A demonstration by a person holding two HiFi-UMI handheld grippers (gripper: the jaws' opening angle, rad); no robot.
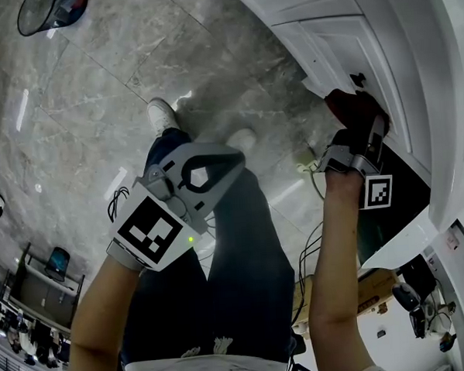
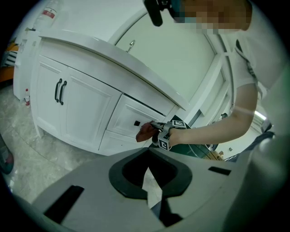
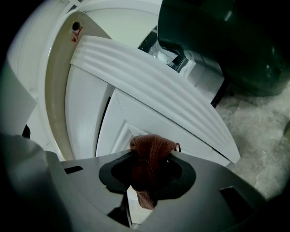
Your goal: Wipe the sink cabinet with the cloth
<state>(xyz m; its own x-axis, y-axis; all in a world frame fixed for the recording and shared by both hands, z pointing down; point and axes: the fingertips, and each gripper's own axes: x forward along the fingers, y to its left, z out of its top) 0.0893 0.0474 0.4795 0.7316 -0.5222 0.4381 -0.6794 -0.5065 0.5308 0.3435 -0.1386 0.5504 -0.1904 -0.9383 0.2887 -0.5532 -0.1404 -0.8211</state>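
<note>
The dark red knitted cloth (image 3: 152, 152) is clamped in the right gripper (image 3: 149, 181), bunched ahead of its tips and seemingly pressed against a drawer front of the white panelled sink cabinet (image 2: 86, 113). The left gripper (image 2: 152, 199), jaws together on nothing, hangs well apart over the person's legs; only its view shows the small dark knob (image 2: 137, 123) just beside the cloth
</note>
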